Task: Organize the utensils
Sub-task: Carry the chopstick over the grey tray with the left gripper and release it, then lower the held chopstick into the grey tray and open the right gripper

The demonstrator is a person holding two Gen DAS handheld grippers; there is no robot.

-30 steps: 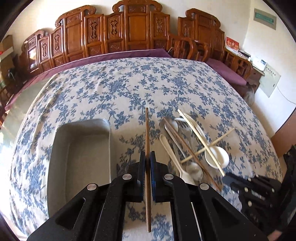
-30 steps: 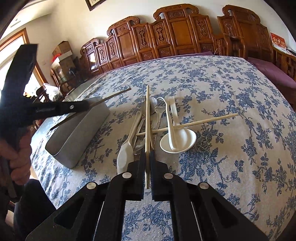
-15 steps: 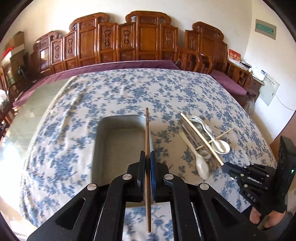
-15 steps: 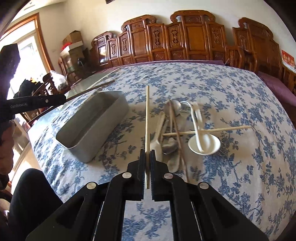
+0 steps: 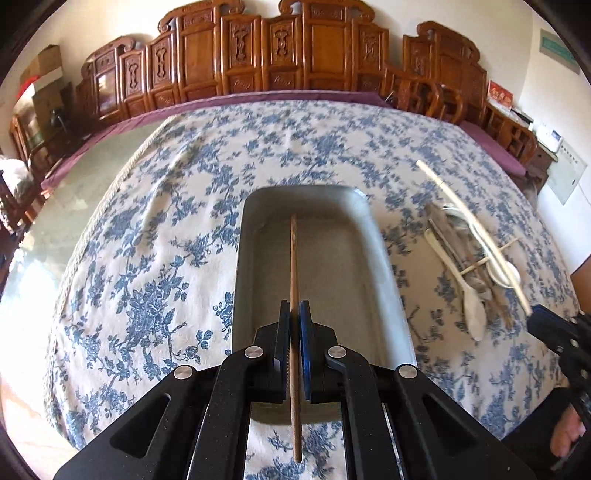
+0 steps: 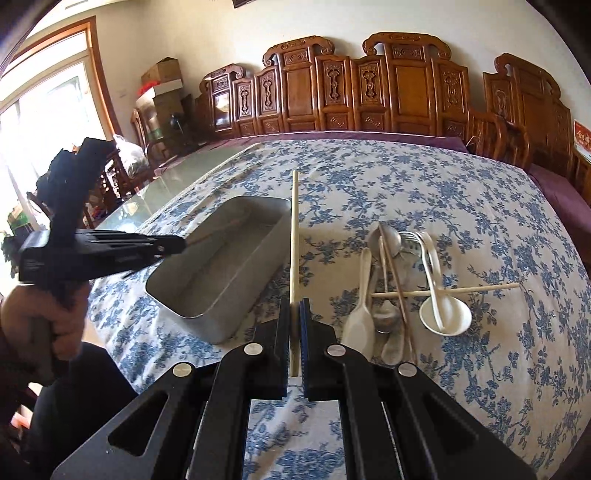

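I count one metal tray (image 6: 236,273), four chopsticks (image 6: 294,236), three white spoons (image 6: 445,314), one fork (image 6: 408,236).

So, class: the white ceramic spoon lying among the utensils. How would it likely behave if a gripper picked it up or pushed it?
The spoon looks glossy, so it would probably be slippery and could chip if dropped. A pale chopstick lies across it, so pushing would likely drag that along. Its round bowl sits flat, so it should slide rather than roll.

- Carved wooden chairs (image 6: 406,88) line a pale wall (image 6: 221,33).
- Daylight floods through a wood-framed window (image 6: 44,96).
- Cardboard boxes (image 6: 162,81) are stacked in the corner.
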